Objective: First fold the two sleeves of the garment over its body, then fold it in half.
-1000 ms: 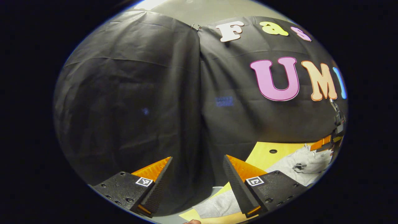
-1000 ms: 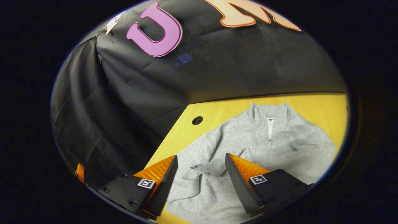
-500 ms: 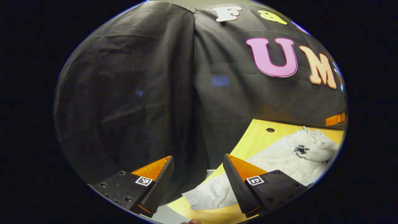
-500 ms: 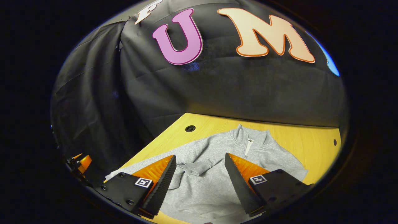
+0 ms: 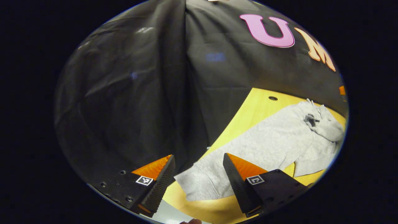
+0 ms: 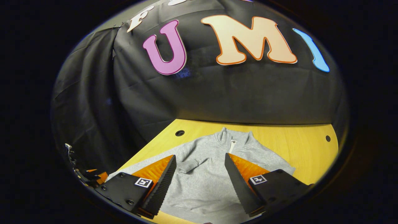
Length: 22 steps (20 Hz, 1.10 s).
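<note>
A grey zip-neck sweatshirt lies flat on the yellow wooden table, collar toward the wall. One sleeve is folded across the chest, its cuff near the middle. The other sleeve stretches out sideways toward the table's edge, and its cuff lies just below my left gripper. That gripper is open and holds nothing. My right gripper hangs open above the body of the sweatshirt, apart from the cloth. The left gripper also shows at the lower left of the right gripper view.
The black cloth wall hangs close behind and beside the table. Round holes sit near the table's back corners. Bare wood shows to the right of the sweatshirt. A fingertip shows at the bottom of the left gripper view.
The left gripper has tipped down and closed in on the outstretched sleeve's cuff. The right gripper has drawn back and up from the folded sleeve. Both stayed open.
</note>
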Available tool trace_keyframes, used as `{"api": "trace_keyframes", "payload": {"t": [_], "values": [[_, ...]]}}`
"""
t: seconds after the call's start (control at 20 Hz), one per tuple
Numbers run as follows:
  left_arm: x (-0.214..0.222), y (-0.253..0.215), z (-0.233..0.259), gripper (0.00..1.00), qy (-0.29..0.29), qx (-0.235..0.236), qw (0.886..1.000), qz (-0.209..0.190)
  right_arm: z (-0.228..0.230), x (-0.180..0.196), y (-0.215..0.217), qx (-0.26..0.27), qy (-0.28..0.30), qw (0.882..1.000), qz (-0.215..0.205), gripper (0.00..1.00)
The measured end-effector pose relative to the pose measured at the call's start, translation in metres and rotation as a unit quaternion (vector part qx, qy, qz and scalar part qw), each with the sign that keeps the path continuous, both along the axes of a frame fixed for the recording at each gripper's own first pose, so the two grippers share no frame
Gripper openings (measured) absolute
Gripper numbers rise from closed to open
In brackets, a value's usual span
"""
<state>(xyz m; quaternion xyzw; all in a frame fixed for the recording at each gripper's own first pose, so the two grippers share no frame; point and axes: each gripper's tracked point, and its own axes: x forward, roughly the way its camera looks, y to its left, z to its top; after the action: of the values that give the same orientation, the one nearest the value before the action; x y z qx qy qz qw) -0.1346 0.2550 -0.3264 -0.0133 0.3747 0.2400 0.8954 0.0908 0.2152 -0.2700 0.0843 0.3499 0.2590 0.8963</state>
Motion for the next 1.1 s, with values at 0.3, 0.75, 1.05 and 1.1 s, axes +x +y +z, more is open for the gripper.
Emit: {"api": "trace_keyframes", "payload": {"t": [0.3, 0.75, 1.05, 1.1], "values": [[-0.014, -0.008, -0.034, 0.93, 0.04, -0.027, 0.999, 0.016, -0.003, -0.001, -0.029, -0.011, 0.003, 1.0, -0.017, 0.98], [-0.012, -0.022, -0.046, 0.73, 0.029, -0.066, 0.997, 0.035, 0.007, -0.004, -0.052, -0.015, -0.004, 1.0, -0.027, 0.98], [-0.002, -0.04, -0.049, 0.19, 0.049, -0.062, 0.997, -0.011, 0.007, -0.012, -0.072, -0.018, -0.001, 0.999, -0.033, 0.98], [0.0, -0.042, -0.049, 0.12, 0.051, -0.056, 0.997, -0.012, 0.009, -0.011, -0.075, -0.016, -0.002, 0.999, -0.037, 0.98]]}}
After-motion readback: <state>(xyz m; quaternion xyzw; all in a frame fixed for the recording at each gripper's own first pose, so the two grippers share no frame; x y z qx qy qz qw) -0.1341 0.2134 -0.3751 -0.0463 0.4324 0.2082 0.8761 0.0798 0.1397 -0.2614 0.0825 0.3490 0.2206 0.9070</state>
